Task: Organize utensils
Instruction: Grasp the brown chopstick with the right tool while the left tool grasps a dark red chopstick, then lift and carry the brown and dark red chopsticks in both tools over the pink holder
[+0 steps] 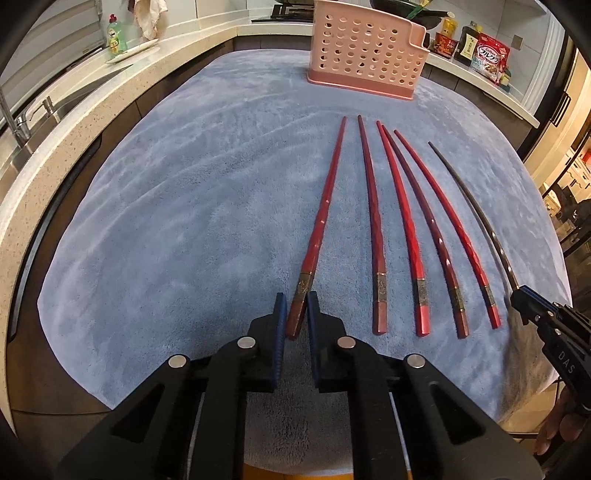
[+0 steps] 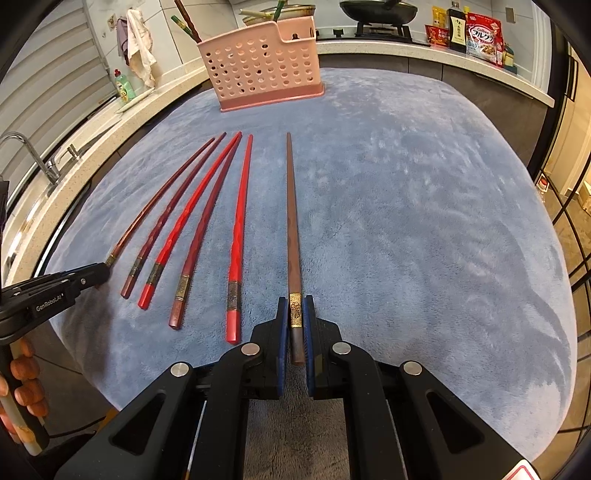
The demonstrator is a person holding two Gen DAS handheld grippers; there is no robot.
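Several red and dark chopsticks lie side by side on a blue-grey cloth (image 1: 184, 221). My left gripper (image 1: 296, 301) is shut on the thick end of the leftmost red chopstick (image 1: 325, 206). My right gripper (image 2: 295, 306) is shut on the thick end of the rightmost brown chopstick (image 2: 292, 221), by its gold band. In the left wrist view the right gripper (image 1: 524, 299) shows at the right edge, holding that chopstick (image 1: 476, 206). A pink perforated utensil holder (image 1: 365, 51) stands at the far end of the cloth; in the right wrist view the holder (image 2: 258, 70) has a few utensils in it.
A stone counter (image 1: 74, 122) with a sink and tap (image 2: 40, 158) runs along the left. A green soap bottle (image 1: 117, 34) and a cloth hang near it. Food packets (image 2: 482, 33), a bottle and a wok stand on the far counter.
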